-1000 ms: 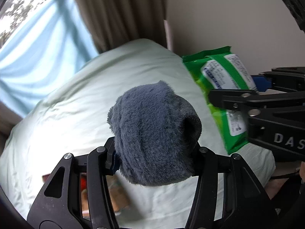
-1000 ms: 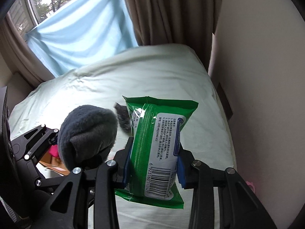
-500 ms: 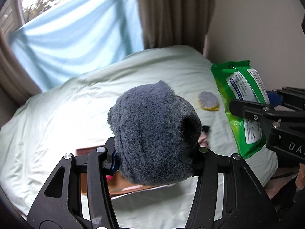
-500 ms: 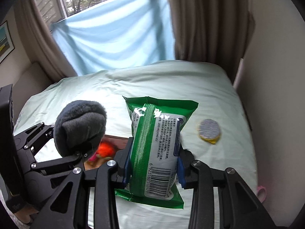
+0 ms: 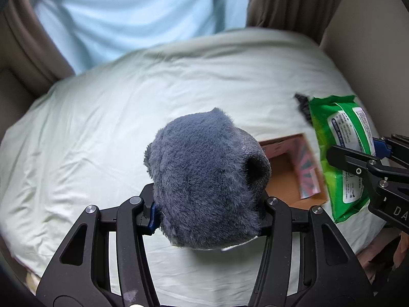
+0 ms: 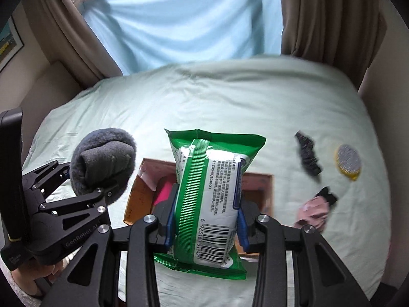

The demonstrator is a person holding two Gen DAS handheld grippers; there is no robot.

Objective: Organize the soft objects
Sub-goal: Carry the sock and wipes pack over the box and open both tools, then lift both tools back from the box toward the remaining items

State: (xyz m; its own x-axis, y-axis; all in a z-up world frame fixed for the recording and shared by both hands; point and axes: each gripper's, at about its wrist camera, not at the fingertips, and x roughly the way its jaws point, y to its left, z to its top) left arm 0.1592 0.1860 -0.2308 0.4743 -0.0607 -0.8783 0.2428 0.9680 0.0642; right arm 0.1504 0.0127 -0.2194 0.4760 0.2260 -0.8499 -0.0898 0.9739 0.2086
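Note:
My left gripper is shut on a fuzzy grey sock roll and holds it above the bed; it shows at the left of the right wrist view. My right gripper is shut on a green pack of wet wipes, also seen at the right of the left wrist view. An open cardboard box lies on the pale green bed sheet, below and between both grippers; something pink lies in it.
On the bed right of the box lie a black scrunchie, a yellow-and-grey round sponge and a pink-and-black cloth item. A light blue curtain and brown drapes stand behind the bed. A wall runs along the right.
Both grippers have swung so that the box now lies more directly below them. Both still hold their items. The scrunchie and pink cloth have come into the right wrist view.

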